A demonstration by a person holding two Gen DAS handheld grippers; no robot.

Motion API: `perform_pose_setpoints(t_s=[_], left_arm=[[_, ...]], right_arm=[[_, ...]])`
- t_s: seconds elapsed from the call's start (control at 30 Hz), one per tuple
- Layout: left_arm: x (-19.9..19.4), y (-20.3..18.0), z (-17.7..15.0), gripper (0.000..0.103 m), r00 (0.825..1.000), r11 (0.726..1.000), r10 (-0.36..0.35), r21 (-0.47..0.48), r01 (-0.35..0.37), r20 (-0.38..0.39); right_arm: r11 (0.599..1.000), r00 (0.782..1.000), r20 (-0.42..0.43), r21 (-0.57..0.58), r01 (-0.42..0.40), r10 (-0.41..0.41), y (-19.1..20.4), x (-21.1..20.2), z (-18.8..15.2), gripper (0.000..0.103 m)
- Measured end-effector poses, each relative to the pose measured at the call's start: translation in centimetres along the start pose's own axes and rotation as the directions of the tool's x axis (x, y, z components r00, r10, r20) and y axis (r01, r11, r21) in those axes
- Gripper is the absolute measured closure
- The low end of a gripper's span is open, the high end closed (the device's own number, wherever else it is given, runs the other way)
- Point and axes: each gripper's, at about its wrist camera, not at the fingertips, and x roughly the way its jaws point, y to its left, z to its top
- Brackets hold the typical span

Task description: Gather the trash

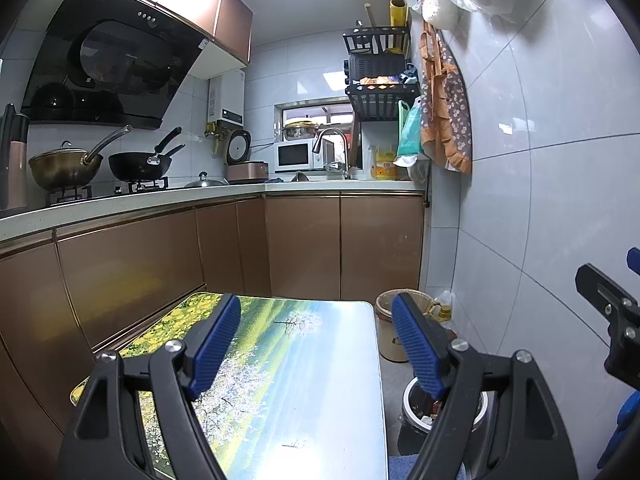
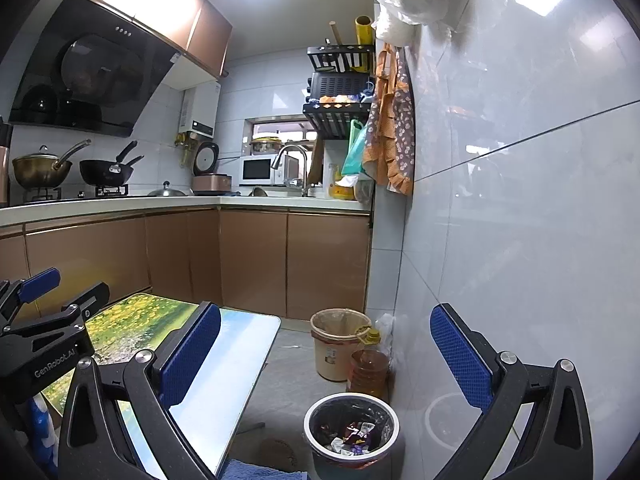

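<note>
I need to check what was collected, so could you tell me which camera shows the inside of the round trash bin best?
The right wrist view: the trash bin is unobstructed, wrappers visible inside. In the left wrist view, the left gripper finger hides most of it.

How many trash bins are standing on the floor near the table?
2. The black-lined bin with wrappers stands nearest; the beige bin stands further back, beside the oil bottle. Others may be hidden.
</note>
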Motion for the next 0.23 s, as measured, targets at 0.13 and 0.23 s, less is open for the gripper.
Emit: perform_pose_setpoints(t_s=[0.13,0.23], left_arm=[[0.02,0.01,0.03,0.026,1.0,1.0,0.004,0.003,-0.004,-0.002],[0.04,0.01,0.03,0.026,1.0,1.0,0.003,0.001,-0.003,-0.004]], right_arm=[[1.0,1.0,-0.005,0.004,0.002,-0.002,-0.14,0.05,-0.09,0.0],[1.0,1.0,-0.008,0.006,0.003,-0.003,0.02,-0.03,-0.18,0.0]])
